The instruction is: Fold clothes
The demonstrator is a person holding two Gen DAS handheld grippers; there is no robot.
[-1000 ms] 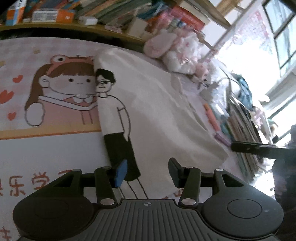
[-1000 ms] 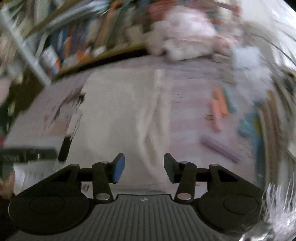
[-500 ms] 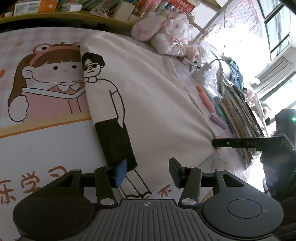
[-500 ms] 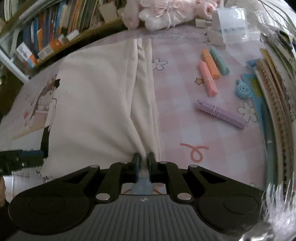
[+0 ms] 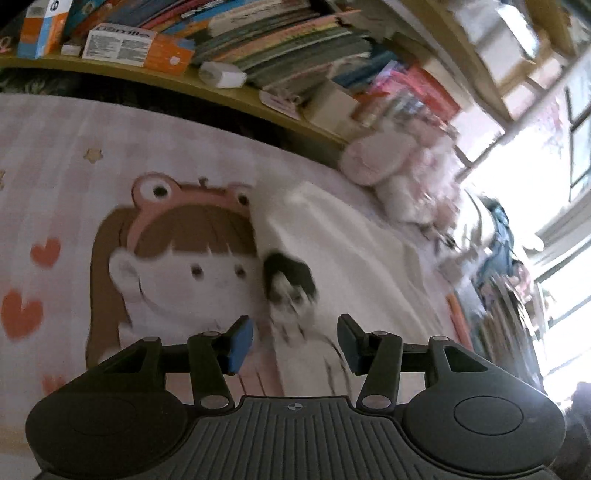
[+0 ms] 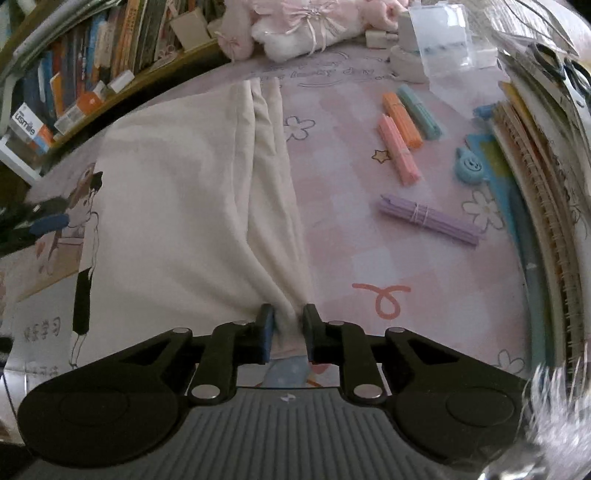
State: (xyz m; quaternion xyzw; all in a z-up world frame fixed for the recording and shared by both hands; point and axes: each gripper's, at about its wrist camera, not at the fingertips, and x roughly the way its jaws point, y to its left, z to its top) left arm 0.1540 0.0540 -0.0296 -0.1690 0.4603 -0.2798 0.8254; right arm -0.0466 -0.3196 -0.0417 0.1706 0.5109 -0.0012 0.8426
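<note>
A cream T-shirt with a cartoon man printed along its left edge lies flat on a pink printed mat. My right gripper is shut on a bunched fold at the shirt's near edge. In the left wrist view the shirt is blurred, with the printed man's head just ahead of my left gripper, which is open and empty above the shirt's left edge. The left gripper's blue-padded finger also shows at the left of the right wrist view.
Bundles of coloured sticks and a purple bundle lie right of the shirt. Stacked notebooks line the right edge. A bookshelf and pink plush toys stand at the back. A clear plastic box sits at the back right.
My right gripper closed on the shirt's near edge and holds it. My left gripper, still open, moved forward along the shirt's left edge, from the printed man's legs toward his head.
</note>
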